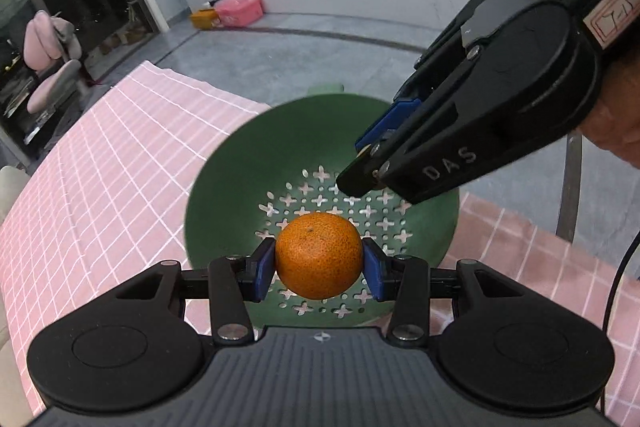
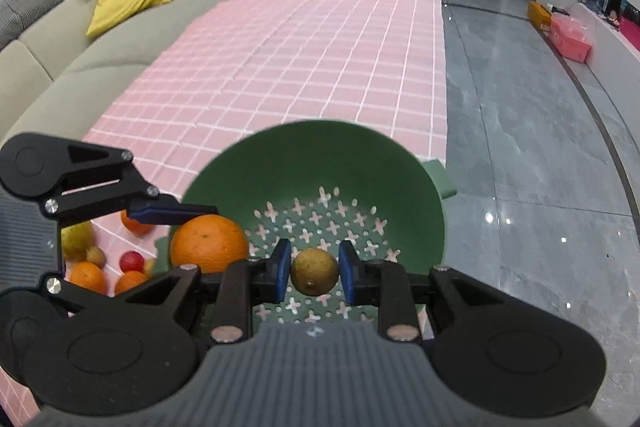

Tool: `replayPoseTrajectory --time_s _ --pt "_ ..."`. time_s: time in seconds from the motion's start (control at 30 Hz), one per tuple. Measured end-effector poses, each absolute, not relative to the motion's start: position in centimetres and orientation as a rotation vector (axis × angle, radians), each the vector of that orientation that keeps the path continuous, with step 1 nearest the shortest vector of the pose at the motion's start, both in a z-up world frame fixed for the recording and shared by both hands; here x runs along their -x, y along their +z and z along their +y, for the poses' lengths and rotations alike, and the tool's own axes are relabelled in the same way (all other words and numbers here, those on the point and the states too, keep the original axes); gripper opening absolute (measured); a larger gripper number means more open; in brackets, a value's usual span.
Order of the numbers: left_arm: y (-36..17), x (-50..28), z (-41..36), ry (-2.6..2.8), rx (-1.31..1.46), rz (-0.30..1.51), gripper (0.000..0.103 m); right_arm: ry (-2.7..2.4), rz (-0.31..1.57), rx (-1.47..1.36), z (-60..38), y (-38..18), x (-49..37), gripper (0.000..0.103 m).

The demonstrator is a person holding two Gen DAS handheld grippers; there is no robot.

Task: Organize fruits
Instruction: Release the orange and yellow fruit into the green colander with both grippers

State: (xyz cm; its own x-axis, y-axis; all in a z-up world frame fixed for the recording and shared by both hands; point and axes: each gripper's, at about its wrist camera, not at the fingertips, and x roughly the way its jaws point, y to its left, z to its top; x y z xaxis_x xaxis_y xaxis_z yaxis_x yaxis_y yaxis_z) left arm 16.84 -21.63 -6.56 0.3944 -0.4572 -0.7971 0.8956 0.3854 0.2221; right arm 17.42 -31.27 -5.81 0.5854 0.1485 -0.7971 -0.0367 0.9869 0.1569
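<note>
1. Fruits first: an orange (image 1: 319,255) sits clamped between my left gripper (image 1: 319,269) pads, held over the green colander (image 1: 248,163); my right gripper (image 2: 315,270) is closed on a small yellow-green fruit (image 2: 315,271) over the same bowl.
2. From the left wrist, the small fruit is hidden behind the right gripper's blue pads, and the colander's near rim is cut off by my own gripper body.
3. Only the right wrist shows the loose fruit pile (image 2: 100,263) on the pink checked cloth (image 2: 304,59), partly covered by the left gripper's linkage.
4. The colander sits at the desk edge; its handle (image 2: 440,175) sticks out over the grey floor (image 2: 532,163). Beyond it the cloth lies bare.
5. Both grippers crowd the bowl, close together.
</note>
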Motion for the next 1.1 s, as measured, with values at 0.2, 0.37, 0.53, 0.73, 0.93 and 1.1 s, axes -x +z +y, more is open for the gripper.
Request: replayPoseTrajectory --time_s 0.2,0.37,0.53,0.73,0.93,1.1 --pt "-8.5 -17.9 -22.1 -0.952 -0.755 0.767 0.051 0.134 0.996 -0.115 -30.8 -8.0 -18.5 0.022" --pt "-9.3 -18.5 -22.4 -0.953 -0.758 0.801 0.051 0.153 1.054 -0.093 -30.1 -9.1 -18.8 0.022" --pt "-9.2 -18.7 -22.6 -0.928 -0.759 0.814 0.057 0.142 1.072 -0.09 -30.2 -9.7 -19.0 0.023" --pt "-7.6 -18.1 -22.3 -0.87 -0.736 0.724 0.078 0.12 1.014 -0.128 -30.7 -8.2 -18.9 0.04" --pt "-4.0 -17.6 -19.3 -0.801 -0.566 0.728 0.078 0.086 0.943 -0.165 -31.4 -6.1 -18.1 0.039" --pt "-1.8 -16.1 -14.4 -0.723 -0.45 0.745 0.081 0.062 0.9 -0.178 -31.2 -4.3 -16.7 0.041"
